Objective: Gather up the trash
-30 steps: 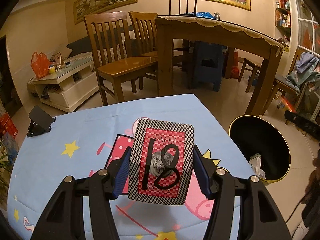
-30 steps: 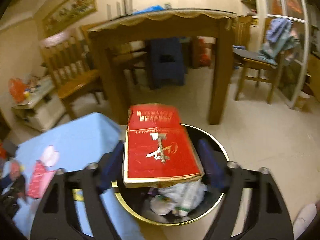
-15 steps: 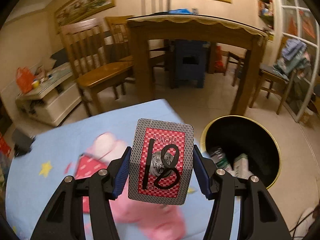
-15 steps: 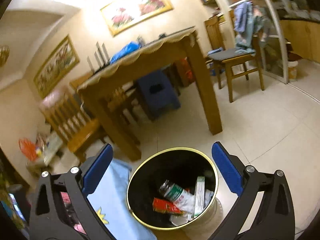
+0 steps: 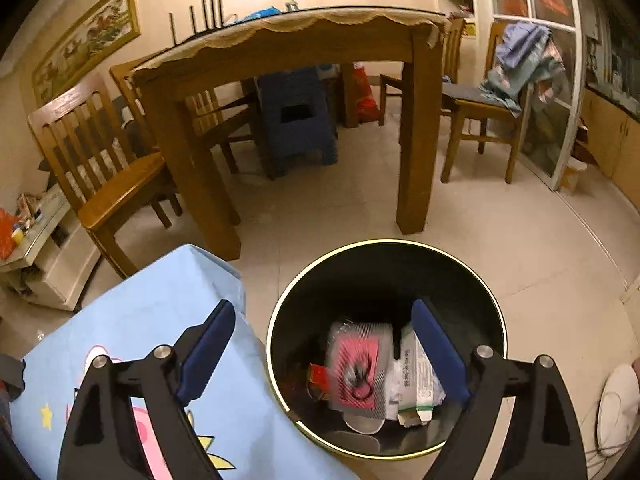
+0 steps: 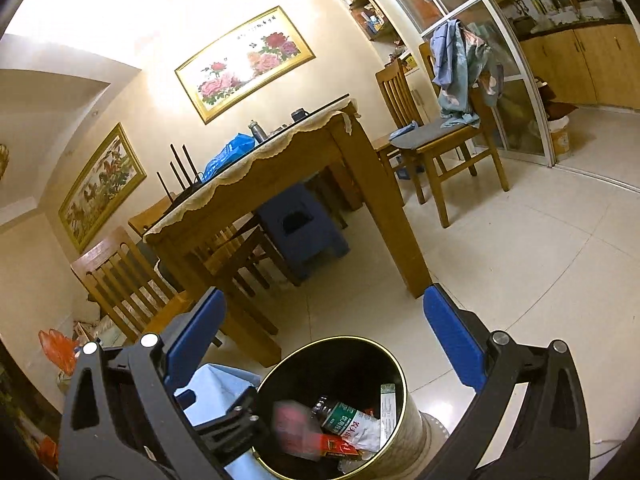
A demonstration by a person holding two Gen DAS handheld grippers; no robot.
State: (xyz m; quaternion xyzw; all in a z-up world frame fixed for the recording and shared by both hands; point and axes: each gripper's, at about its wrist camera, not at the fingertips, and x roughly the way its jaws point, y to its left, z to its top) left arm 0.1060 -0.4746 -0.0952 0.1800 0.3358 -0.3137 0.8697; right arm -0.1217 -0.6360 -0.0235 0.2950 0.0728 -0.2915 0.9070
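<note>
A round black trash bin with a gold rim (image 5: 496,312) stands on the floor beside the blue-clothed table (image 5: 160,312). My left gripper (image 5: 324,328) is open and empty above the bin. The red-checkered card pack (image 5: 358,368) is blurred inside the bin, among a white carton (image 5: 418,376) and other trash. In the right wrist view my right gripper (image 6: 322,320) is open and empty, higher up and tilted, with the bin (image 6: 404,416) below it. The pack (image 6: 292,428) shows there blurred, next to a green-labelled bottle (image 6: 340,420) and a red box (image 6: 336,446).
A wooden dining table (image 5: 288,52) with chairs (image 5: 104,168) stands behind the bin, a blue stool (image 5: 296,124) under it. A chair draped with clothes (image 5: 516,76) is at the right by a glass door. The tiled floor (image 5: 540,248) lies around the bin.
My left gripper swung right over the bin, opened and let go of the card pack, which drops into the bin. My right gripper, open since dropping the red box, tilted further upward.
</note>
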